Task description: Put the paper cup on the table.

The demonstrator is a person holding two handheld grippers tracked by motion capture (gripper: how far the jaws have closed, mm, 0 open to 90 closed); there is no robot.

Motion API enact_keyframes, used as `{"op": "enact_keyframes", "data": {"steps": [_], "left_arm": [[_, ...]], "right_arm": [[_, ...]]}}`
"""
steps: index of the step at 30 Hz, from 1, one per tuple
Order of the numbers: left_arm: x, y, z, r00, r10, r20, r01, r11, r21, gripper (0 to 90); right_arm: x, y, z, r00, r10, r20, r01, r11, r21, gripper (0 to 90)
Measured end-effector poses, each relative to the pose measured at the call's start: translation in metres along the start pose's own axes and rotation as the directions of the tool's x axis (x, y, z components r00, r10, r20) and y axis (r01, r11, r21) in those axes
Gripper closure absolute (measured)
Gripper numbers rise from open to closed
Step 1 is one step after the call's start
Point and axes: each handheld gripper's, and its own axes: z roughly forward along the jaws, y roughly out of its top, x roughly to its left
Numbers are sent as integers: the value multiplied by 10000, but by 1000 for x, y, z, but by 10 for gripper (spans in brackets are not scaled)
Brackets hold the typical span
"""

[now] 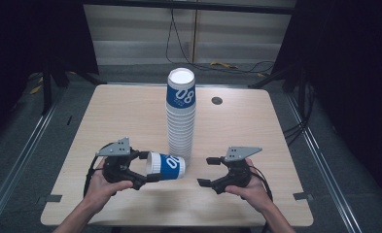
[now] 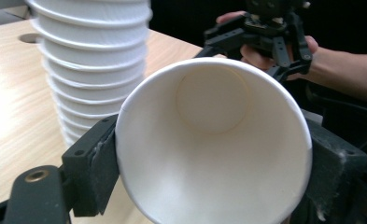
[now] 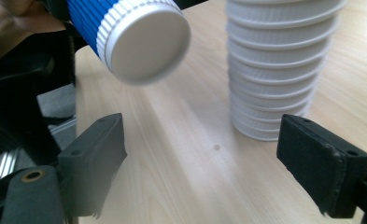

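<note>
Left tool clamping sideways paper cup, beside cup stack

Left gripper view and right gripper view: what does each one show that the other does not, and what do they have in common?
The left gripper view looks into the white inside of the cup, which the left gripper clamps at the rim with both jaws. Behind it, a hand holds the right gripper.

The right gripper view shows the outside of that cup: its blue wall and flat white bottom, above the table. The right gripper has open jaws with nothing between them.

Both show the tall stack of cups and the wooden table.
</note>
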Motion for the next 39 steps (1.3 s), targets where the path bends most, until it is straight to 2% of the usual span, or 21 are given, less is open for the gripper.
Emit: {"op": "enact_keyframes", "data": {"steps": [4,6,8,14,16,18,21,23,25,28,29,30,31,33,34,37,38,39], "left_arm": [[7,1,-13,9966,-186,-805,200,9997,170,175],[14,1,-18,9904,-482,-1293,529,9981,330,175],[19,2,-21,9853,-419,-1658,531,9965,640,175],[34,2,-28,9697,-333,-2421,689,9877,1401,175],[37,3,-31,9663,-367,-2547,807,9831,1644,174],[42,4,-35,9556,-407,-2917,1006,9759,1936,175],[48,4,-39,9484,-596,-3114,1351,9645,2268,175],[52,4,-41,9403,-468,-3370,1396,9564,2565,175],[55,4,-43,9355,-480,-3501,1514,9496,2744,175],[56,9,-45,9234,-210,-3834,1490,9398,3075,175],[57,11,-45,9209,-85,-3897,1468,9337,3266,175],[58,13,-45,9182,3,-3961,1406,9347,3265,175],[60,14,-46,9147,2,-4040,1463,9319,3318,175],[66,15,-47,9107,-163,-4128,1642,9312,3255,175],[68,15,-47,9074,-104,-4202,1669,9264,3376,175],[74,16,-46,8967,-13,-4426,1924,9018,3870,175],[76,16,-45,8970,-52,-4421,2037,8923,4029,175],[78,17,-44,8983,-88,-4393,2191,8756,4305,175]], "right_arm": [[-2,-1,-9,9987,151,478,-134,9993,-353,157],[-4,0,-11,9975,245,669,-206,9981,-577,156],[-7,0,-13,9958,332,848,-277,9975,-650,145],[-15,-10,-17,9871,540,1506,-520,9985,-177,143],[-18,-12,-19,9825,716,1722,-694,9974,-188,144],[-20,-13,-21,9760,790,2029,-790,9968,-84,142],[-22,-17,-25,9677,1114,2262,-1154,9933,43,147],[-23,-20,-27,9625,1290,2386,-1321,9912,-34,145],[-24,-21,-28,9610,1325,2427,-1340,9909,-106,145],[-23,-19,-26,9619,1236,2440,-1249,9921,-103,144],[-23,-20,-25,9620,1212,2446,-1240,9923,-43,143],[-23,-20,-23,9636,1170,2406,-1230,9924,100,143],[-23,-21,-22,9636,1172,2402,-1242,9922,143,143],[-22,-20,-21,9625,1028,2510,-1111,9936,191,141],[-21,-19,-21,9613,928,2595,-1000,9949,144,140],[-20,-18,-24,9586,776,2739,-792,9968,-52,139],[-20,-18,-24,9557,809,2830,-819,9966,-83,139],[-21,-19,-24,9540,837,2878,-850,9964,-81,140]]}}
